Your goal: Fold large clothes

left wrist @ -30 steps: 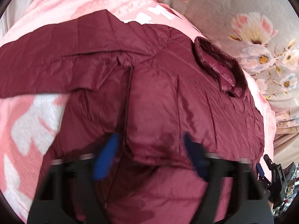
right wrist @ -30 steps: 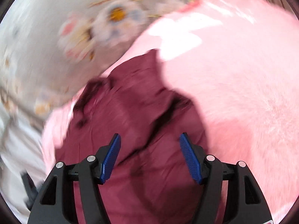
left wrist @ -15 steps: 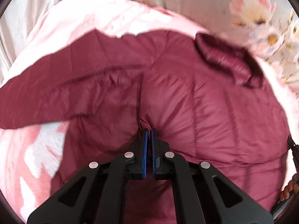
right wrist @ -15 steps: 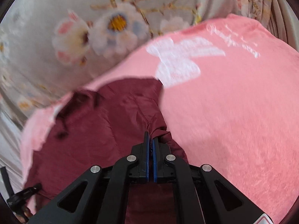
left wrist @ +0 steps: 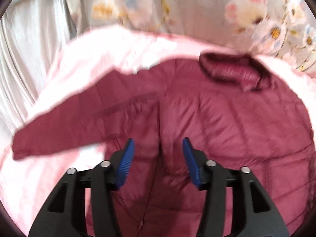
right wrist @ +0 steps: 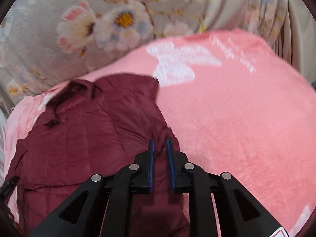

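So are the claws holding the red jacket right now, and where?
Nothing is held. The left gripper is wide open over the jacket. The right gripper has a narrow gap above the jacket's edge.

I am holding my left gripper (left wrist: 158, 148) with its jaws wide apart. The two blue pads (left wrist: 126, 164) are standing clearly separated, and nothing is sitting between them. The black arms of this gripper are spreading out to the left and right at the near edge of the view, and the tips are pointing to the far side and a little downward.

I am holding my right gripper (right wrist: 159, 148) with its jaws only narrowly apart. Its blue pads (right wrist: 151, 158) are almost parallel, with a thin gap between them. I cannot tell if they are pinching anything. This gripper is also pointing far and downward.
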`<move>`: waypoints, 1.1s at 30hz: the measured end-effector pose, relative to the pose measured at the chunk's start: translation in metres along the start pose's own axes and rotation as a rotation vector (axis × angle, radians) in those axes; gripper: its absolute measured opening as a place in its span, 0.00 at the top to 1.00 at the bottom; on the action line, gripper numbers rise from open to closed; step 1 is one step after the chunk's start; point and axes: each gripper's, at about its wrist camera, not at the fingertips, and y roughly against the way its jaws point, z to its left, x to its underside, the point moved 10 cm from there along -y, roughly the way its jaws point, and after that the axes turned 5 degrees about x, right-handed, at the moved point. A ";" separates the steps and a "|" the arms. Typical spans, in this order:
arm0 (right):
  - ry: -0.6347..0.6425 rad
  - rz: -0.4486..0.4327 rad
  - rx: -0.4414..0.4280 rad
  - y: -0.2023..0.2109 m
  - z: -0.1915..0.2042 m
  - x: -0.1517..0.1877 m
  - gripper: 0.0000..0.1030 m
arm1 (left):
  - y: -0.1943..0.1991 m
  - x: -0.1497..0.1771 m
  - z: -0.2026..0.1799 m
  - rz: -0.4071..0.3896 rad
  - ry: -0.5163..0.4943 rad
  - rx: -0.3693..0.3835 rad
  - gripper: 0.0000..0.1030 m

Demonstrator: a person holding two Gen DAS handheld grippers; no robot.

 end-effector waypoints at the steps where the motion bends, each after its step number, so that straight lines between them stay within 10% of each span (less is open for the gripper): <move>1: 0.018 -0.010 -0.024 0.005 0.013 -0.003 0.85 | 0.005 -0.008 -0.006 -0.018 -0.002 0.010 0.42; 11: 0.275 0.082 -0.110 -0.033 0.134 0.045 0.85 | -0.052 -0.002 -0.110 0.044 -0.086 0.082 0.34; 33: 0.283 0.125 -0.098 -0.055 0.135 0.074 0.86 | -0.086 0.035 -0.113 0.076 -0.049 0.069 0.24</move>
